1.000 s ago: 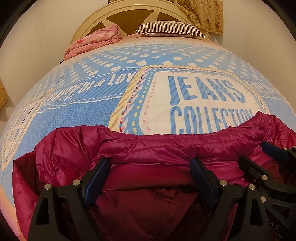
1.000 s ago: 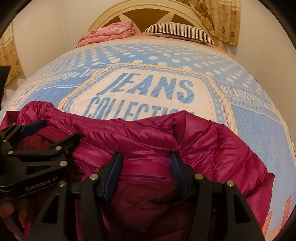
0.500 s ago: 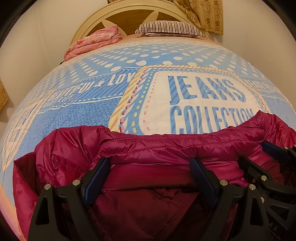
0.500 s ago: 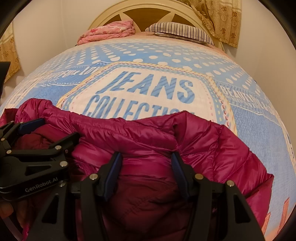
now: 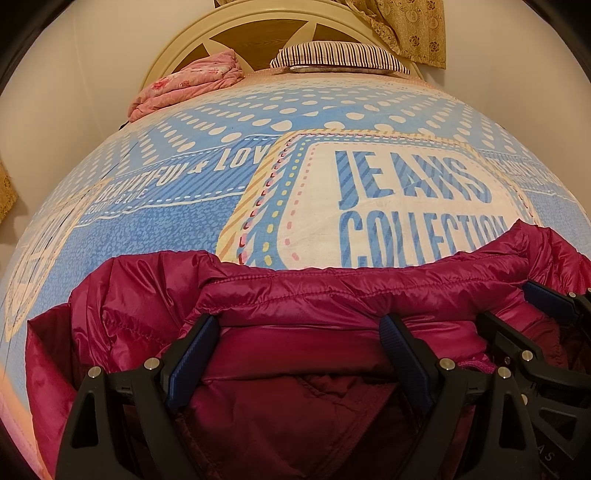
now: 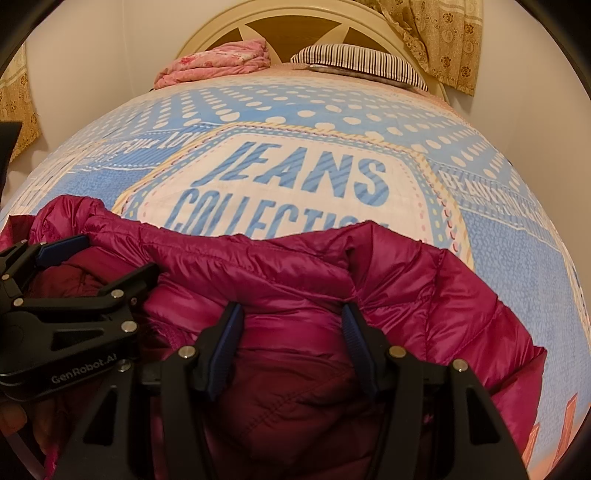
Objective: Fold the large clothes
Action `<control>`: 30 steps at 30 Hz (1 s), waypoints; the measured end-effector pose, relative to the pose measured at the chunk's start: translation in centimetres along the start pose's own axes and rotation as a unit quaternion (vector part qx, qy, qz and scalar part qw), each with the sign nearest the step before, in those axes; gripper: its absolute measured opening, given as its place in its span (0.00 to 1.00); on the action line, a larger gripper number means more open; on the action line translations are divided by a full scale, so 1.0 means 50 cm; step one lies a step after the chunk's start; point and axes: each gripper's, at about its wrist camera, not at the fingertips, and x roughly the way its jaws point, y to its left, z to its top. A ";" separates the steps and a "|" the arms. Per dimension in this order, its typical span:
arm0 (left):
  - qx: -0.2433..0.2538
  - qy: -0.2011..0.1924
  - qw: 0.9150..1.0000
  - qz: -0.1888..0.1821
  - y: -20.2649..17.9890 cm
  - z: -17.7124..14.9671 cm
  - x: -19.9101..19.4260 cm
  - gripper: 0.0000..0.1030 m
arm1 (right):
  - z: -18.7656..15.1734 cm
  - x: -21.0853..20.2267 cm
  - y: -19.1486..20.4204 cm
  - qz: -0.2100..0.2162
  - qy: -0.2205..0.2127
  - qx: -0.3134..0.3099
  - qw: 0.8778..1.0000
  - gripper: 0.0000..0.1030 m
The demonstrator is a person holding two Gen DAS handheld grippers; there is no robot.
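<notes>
A magenta puffer jacket [image 5: 332, 291] [image 6: 258, 266] lies bunched at the near end of the bed, its darker lining facing me. My left gripper [image 5: 297, 328] stands wide open over the lining, its tips tucked under the rolled upper edge. Its black frame also shows at the left of the right wrist view, left gripper [image 6: 99, 258]. My right gripper [image 6: 291, 317] is half closed on a puffy bulge of the jacket that fills the gap between its pads. The right gripper [image 5: 521, 314] sits close beside the left one.
The bed [image 5: 184, 229] has a blue and white cover printed "JEANS COLLECTION" and stretches bare beyond the jacket. A folded pink blanket [image 5: 188, 85] and a striped pillow [image 5: 340, 55] lie at the cream headboard [image 5: 258, 22]. A curtain [image 6: 443, 33] hangs at the back right.
</notes>
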 end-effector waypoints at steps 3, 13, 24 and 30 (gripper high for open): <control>0.000 0.000 1.000 0.000 0.001 0.000 0.000 0.88 | 0.000 0.000 0.000 -0.001 0.000 -0.001 1.000 0.58; 0.002 -0.001 1.000 0.003 -0.001 0.000 0.001 0.88 | 0.001 0.000 0.002 -0.003 0.003 -0.002 1.000 0.58; -0.005 -0.027 1.000 -0.014 0.045 0.027 -0.106 0.88 | 0.015 -0.037 -0.010 -0.010 0.013 -0.020 1.000 0.72; 0.011 -0.048 0.998 -0.035 0.132 -0.081 -0.278 0.88 | -0.066 -0.193 -0.069 0.026 -0.015 0.011 0.999 0.81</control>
